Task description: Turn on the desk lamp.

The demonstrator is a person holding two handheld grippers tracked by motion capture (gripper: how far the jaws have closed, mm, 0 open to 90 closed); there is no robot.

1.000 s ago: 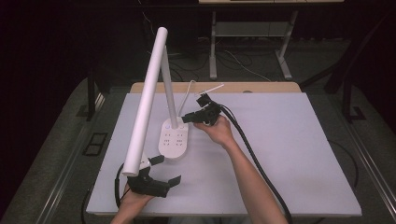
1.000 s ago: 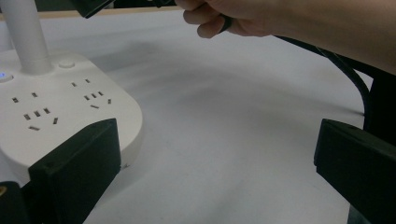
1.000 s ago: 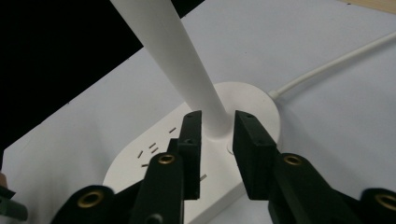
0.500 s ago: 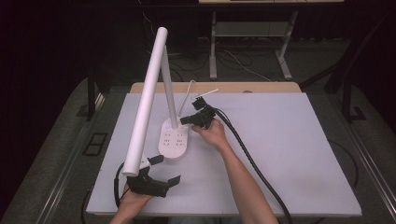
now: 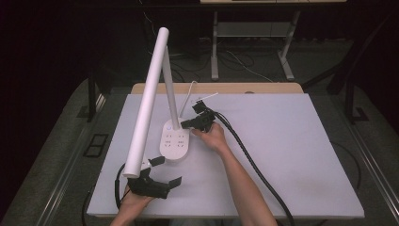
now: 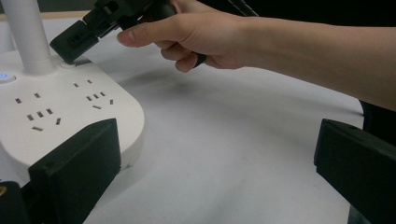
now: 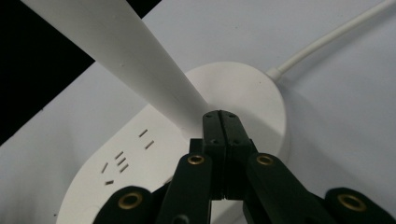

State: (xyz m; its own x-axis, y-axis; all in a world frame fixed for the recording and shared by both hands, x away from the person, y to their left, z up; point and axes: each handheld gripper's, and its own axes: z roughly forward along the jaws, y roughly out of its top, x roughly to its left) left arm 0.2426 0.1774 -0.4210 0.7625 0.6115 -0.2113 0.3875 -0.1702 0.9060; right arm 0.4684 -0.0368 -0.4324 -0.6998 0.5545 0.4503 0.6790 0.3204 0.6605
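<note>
Now the right hand-held gripper [image 5: 192,123] has its two black jaws pressed flat together with nothing between them, having just been closing. Its tip rests on the top of the white desk lamp base [image 5: 175,142], right at the foot of the lamp's upright stem [image 5: 170,92]. In the right gripper view the clenched tips [image 7: 221,122] sit against the spot where the stem meets the base, with the socket slots [image 7: 122,158] off to one side and the white power cord [image 7: 336,37] leaving the base's rounded far end.

The lamp stands on the grey bench [image 5: 301,155], left of centre, and its long white tube head [image 5: 147,101] slants down toward the near left edge.

The left hand-held gripper [image 5: 160,176] lies low near the front edge, just beside the lower end of the tube head. Its jaws are spread wide and hold nothing; in the left gripper view one jaw sits close to the base's near rim [image 6: 133,135], the other well out over bare bench.
</note>
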